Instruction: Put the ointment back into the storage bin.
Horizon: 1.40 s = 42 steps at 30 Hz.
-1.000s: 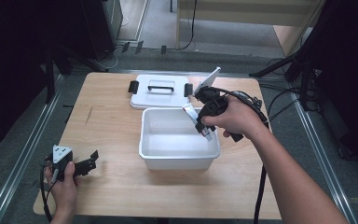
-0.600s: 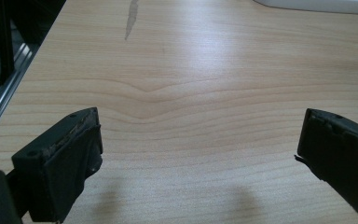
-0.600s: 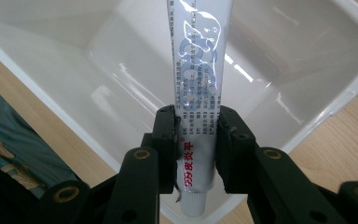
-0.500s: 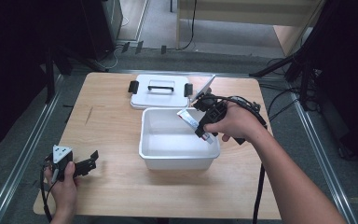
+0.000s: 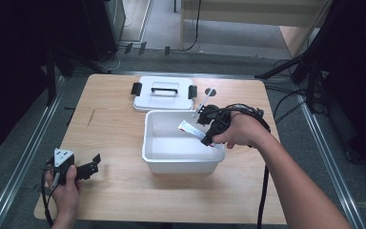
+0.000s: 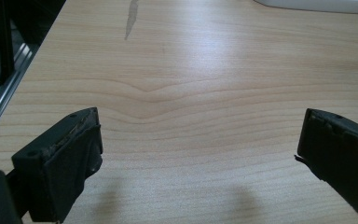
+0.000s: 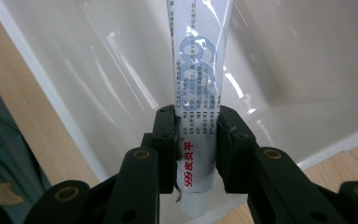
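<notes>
My right gripper (image 5: pixel 205 134) is shut on a white ointment tube (image 5: pixel 192 130) with red and blue print, held over the right side of an open white plastic bin (image 5: pixel 183 162). In the right gripper view the tube (image 7: pixel 197 84) runs up from between my right gripper's (image 7: pixel 196 149) pads, with the bin's inside (image 7: pixel 98 70) behind it. My left gripper (image 5: pixel 93 163) rests low on the table's near left corner, held by a hand. Its fingers (image 6: pixel 60 158) stand wide apart in the left gripper view, with bare wood between them.
The bin's white lid (image 5: pixel 164 93) with black clips lies flat just behind the bin. The wooden table (image 5: pixel 109 124) has metal rails along both sides. Tripod legs and cables stand on the floor to the right.
My right gripper has sunk with the tube, moving leftward over the bin's right side. The left gripper has stayed put.
</notes>
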Motion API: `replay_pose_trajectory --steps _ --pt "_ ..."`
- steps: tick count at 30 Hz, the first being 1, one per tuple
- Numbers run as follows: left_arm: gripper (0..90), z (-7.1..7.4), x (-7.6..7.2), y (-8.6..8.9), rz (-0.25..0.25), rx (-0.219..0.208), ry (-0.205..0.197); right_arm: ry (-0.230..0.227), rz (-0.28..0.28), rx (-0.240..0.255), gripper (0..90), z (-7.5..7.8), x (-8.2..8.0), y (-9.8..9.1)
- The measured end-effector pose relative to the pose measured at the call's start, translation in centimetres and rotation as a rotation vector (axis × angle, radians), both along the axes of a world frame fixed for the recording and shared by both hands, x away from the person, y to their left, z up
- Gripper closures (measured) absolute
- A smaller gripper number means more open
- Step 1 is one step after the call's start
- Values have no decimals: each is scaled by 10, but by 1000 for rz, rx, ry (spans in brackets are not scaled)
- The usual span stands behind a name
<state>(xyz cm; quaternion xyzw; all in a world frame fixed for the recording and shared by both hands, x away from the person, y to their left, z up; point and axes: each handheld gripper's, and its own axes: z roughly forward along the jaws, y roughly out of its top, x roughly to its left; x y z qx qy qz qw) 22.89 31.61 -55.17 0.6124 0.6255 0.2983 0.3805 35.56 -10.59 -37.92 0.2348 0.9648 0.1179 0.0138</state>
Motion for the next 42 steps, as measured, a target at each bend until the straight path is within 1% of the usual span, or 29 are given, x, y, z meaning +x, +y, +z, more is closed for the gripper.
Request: replay_pose_trajectory --steps 4,8,11,14,22,26,27,28,30,31,36,40,42 --pt "5 0 0 0 -1 1 0 -34 32 -10 718 -3 0 -3" --pt "6 0 0 0 -1 1 0 -49 35 6 718 -1 0 -6" --pt "5 0 0 0 0 1 -2 -51 50 3 718 -2 0 -7" --pt "6 0 0 0 0 2 -2 -50 53 0 719 -3 -1 -7" --pt "6 0 0 0 0 0 0 -13 59 1 722 -15 -1 -3" --pt "6 0 0 0 -2 0 1 9 71 -28 723 -26 -1 1" --pt "5 0 0 0 -2 0 1 9 71 -28 723 -26 -1 1" --pt "5 0 0 0 -2 0 1 17 79 -41 724 -31 0 3" --pt "6 0 0 0 -2 0 2 24 81 -42 723 -34 0 3" --pt "5 0 0 0 -2 0 2 32 82 -47 724 -38 0 5" --pt "6 0 0 0 -2 -2 0 47 84 -66 723 -45 1 8" --pt "6 0 0 0 -2 2 1 48 88 -74 723 -49 1 9" --pt "5 0 0 0 -2 1 2 51 92 -92 722 -53 2 11"
